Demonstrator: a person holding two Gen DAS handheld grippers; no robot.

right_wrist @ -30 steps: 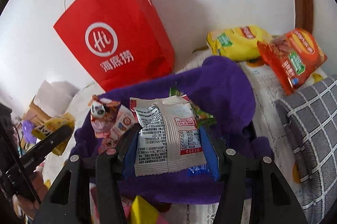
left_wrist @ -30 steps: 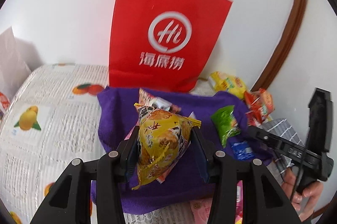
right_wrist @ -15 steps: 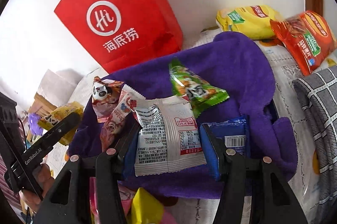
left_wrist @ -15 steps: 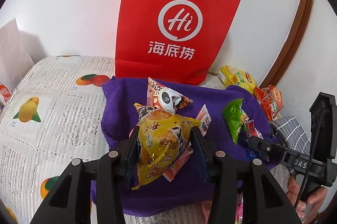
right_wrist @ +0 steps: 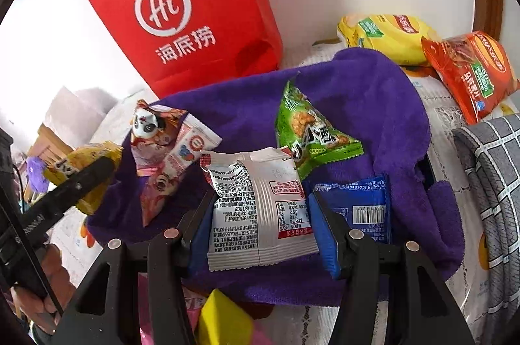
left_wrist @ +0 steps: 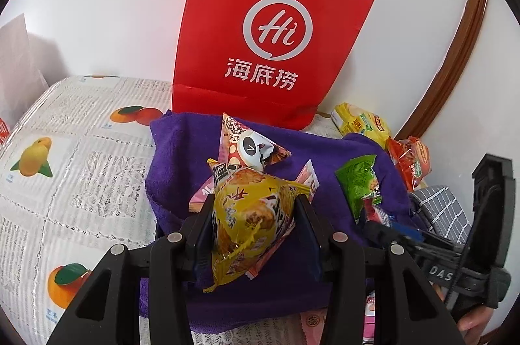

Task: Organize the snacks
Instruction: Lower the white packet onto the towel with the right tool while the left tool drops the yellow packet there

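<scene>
My left gripper (left_wrist: 253,211) is shut on a yellow snack packet (left_wrist: 250,215) and holds it above the purple towel (left_wrist: 182,156). My right gripper (right_wrist: 260,208) is shut on a white snack packet (right_wrist: 256,205), back side up, above the same towel (right_wrist: 373,85). On the towel lie a panda packet (left_wrist: 250,146) (right_wrist: 152,124), a pink-white packet (right_wrist: 182,156), a green packet (right_wrist: 308,130) (left_wrist: 357,182) and a blue packet (right_wrist: 357,208). A red paper bag (left_wrist: 269,36) (right_wrist: 191,7) stands behind the towel against the wall.
A yellow chip bag (right_wrist: 386,36) and an orange-red chip bag (right_wrist: 468,72) lie at the back right. A grey checked cloth (right_wrist: 490,182) is at the right. The table has a fruit-print lace cover (left_wrist: 65,156). More packets (right_wrist: 224,319) lie at the front edge.
Both grippers have lifted and pulled back with their packets, so more of the towel shows. The green and blue packets came into full view. The grips have not changed.
</scene>
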